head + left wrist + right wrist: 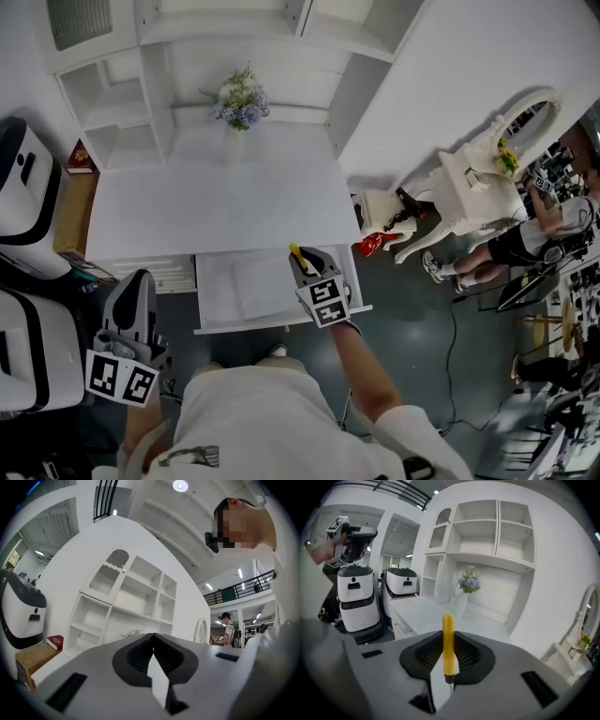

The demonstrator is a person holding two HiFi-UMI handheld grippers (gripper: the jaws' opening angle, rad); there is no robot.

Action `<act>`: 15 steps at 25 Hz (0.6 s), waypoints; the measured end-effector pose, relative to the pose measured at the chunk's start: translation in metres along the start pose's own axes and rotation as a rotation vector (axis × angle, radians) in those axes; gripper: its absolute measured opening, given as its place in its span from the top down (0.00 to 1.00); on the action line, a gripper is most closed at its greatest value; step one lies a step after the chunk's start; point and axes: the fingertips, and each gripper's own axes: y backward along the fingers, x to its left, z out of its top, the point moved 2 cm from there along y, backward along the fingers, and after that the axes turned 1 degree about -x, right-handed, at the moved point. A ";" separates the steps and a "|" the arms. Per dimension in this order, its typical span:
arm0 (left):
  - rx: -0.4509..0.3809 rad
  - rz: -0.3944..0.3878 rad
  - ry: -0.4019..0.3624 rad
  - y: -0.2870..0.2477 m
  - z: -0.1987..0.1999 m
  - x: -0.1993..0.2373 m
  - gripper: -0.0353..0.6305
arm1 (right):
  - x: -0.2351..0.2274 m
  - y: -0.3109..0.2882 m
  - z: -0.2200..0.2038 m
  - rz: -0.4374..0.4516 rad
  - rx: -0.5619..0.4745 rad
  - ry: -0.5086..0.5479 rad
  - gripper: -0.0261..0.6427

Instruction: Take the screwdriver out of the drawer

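A screwdriver [297, 256] with a yellow handle is clamped in my right gripper [309, 266], held above the right end of the open white drawer [234, 291]. In the right gripper view the yellow handle [448, 641] stands upright between the shut jaws, its metal shank running down behind them. My left gripper [138, 284] hangs at the lower left, away from the desk and beside the person's body. Seen in the left gripper view, the left gripper [153, 638] has its jaws shut tip to tip with nothing between them.
The white desk [216, 197] carries shelves and a vase of flowers [241, 100]. Two white machines [26, 187] stand at the left, with a red book [81, 157] on a box beside them. A white ornate chair [469, 187] and another person [525, 239] are at the right.
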 end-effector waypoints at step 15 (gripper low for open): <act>-0.065 0.017 -0.070 -0.019 0.029 -0.003 0.92 | -0.051 0.063 0.114 -0.084 -0.315 -0.027 0.84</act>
